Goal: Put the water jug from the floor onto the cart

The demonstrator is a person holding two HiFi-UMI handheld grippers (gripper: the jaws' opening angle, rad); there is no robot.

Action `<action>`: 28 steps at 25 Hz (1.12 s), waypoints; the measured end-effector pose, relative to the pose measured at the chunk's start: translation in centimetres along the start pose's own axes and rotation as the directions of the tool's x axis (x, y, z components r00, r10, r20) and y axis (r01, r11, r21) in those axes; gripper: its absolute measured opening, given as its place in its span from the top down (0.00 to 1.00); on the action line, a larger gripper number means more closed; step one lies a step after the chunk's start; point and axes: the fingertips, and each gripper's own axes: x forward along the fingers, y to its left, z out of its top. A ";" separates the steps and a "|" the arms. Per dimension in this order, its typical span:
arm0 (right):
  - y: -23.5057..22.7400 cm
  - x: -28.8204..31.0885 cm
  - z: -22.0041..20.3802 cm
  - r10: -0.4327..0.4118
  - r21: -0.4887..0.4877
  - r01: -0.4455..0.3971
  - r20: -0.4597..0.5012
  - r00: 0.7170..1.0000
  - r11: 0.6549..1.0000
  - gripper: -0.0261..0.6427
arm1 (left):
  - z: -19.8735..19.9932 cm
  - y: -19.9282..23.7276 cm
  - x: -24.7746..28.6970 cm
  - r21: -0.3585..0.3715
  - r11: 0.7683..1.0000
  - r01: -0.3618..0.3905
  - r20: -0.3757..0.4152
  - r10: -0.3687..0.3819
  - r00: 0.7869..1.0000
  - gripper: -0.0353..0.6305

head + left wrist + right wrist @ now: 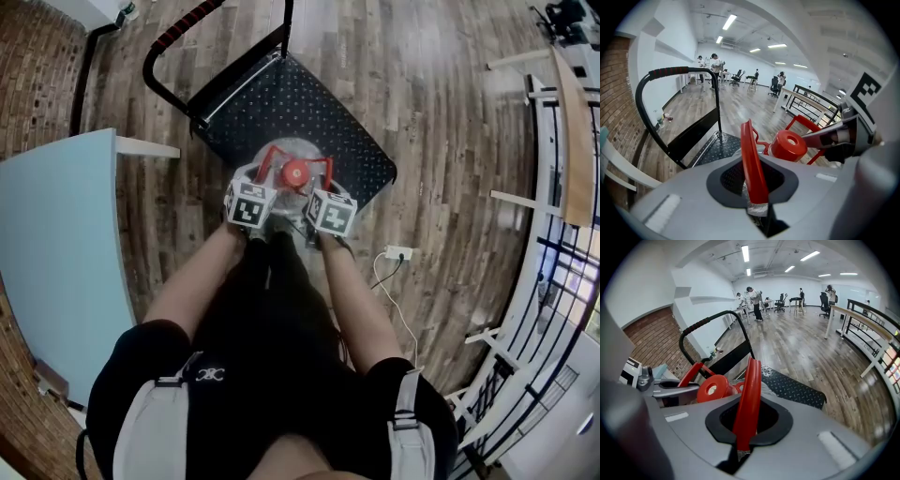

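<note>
While the person stands over it, the water jug hangs over the cart deck, at the deck's near edge, opposite the end that carries the push handle. Whether the jug's base touches the black studded deck cannot be told.

A red cap tops the jug, and a red carrier rises on each side of it as a loop. The left gripper is clamped on the left handle loop: in the left gripper view the red band runs straight down into the narrow gap between the jaws, which pinch it at its lower end. The right gripper grips the right handle loop in the same way, its jaws nearly together with only the red band between them. Both grippers point steeply down, one on either side of the cap and close to it.

Left of the cart, a light blue table stands on the wooden floor. Right of the person's feet, a white power strip lies on the floor with its cable trailing.
</note>
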 end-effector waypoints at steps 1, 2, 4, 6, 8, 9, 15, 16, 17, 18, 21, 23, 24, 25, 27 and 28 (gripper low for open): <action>-0.1 0.3 -0.2 -0.003 0.003 0.003 -0.004 1.000 1.000 0.93 | -0.2 0.0 0.3 0.002 1.000 -0.002 -0.004 0.002 1.000 0.88; -0.2 0.6 -0.4 -0.002 0.007 0.002 -0.007 1.000 1.000 0.93 | -0.5 0.1 0.7 0.002 1.000 -0.004 -0.008 0.004 1.000 0.88; -0.3 1.3 -0.9 0.009 0.024 -0.009 -0.014 1.000 1.000 0.92 | -1.1 0.3 1.6 -0.004 1.000 -0.010 -0.010 0.010 1.000 0.88; -0.4 1.9 -1.2 0.021 0.041 -0.021 -0.015 1.000 0.999 0.93 | -1.7 0.4 2.3 -0.006 1.000 -0.013 -0.015 0.012 1.000 0.88; -0.3 2.4 -1.2 0.030 0.044 -0.030 -0.012 0.999 0.999 0.93 | -2.2 0.5 2.7 -0.006 1.000 -0.015 -0.034 0.014 0.999 0.87; -0.1 2.6 -1.3 0.036 0.043 -0.036 -0.012 0.999 0.998 0.93 | -2.5 0.7 2.8 -0.005 1.000 -0.017 -0.043 0.017 0.999 0.87; 0.0 3.5 -2.7 0.041 0.043 -0.039 -0.048 0.998 0.998 0.93 | -4.3 0.7 3.3 -0.001 1.000 -0.025 -0.095 0.025 0.995 0.85; -0.2 3.5 -2.9 0.039 0.045 -0.037 -0.049 0.998 0.998 0.93 | -4.5 0.6 3.4 -0.005 1.000 -0.028 -0.102 0.027 0.994 0.85; -0.4 3.5 -3.1 0.038 0.046 -0.036 -0.048 0.998 0.998 0.93 | -4.7 0.4 3.5 -0.010 1.000 -0.030 -0.102 0.028 0.994 0.85; -0.6 3.5 -3.1 0.038 0.048 -0.036 -0.046 0.998 0.998 0.93 | -4.7 0.4 3.6 -0.015 0.999 -0.031 -0.095 0.029 0.995 0.86; -1.0 3.5 -3.3 0.034 0.045 -0.032 -0.047 0.998 0.998 0.93 | -5.1 0.4 3.7 -0.027 0.999 -0.031 -0.100 0.028 0.995 0.86; -1.2 3.5 -3.5 0.022 0.037 -0.020 -0.054 0.998 0.999 0.93 | -5.7 0.4 3.6 -0.031 0.999 -0.031 -0.125 0.026 0.992 0.85; -1.3 3.5 -3.6 0.012 0.032 -0.010 -0.058 0.998 0.999 0.93 | -6.0 0.3 3.6 -0.035 0.999 -0.032 -0.140 0.027 0.990 0.84; -1.5 3.5 -3.7 -0.002 0.026 0.004 -0.062 0.998 1.000 0.94 | -6.2 0.2 3.6 -0.040 0.999 -0.034 -0.151 0.028 0.988 0.84; -1.8 3.4 -4.1 -0.030 0.014 0.032 -0.069 0.997 0.999 0.94 | -6.6 0.0 3.6 -0.041 0.998 -0.040 -0.169 0.032 0.985 0.84; -1.9 3.4 -4.3 -0.041 0.009 0.042 -0.073 0.996 0.999 0.94 | -6.7 -0.2 3.5 -0.039 0.998 -0.043 -0.177 0.035 0.983 0.84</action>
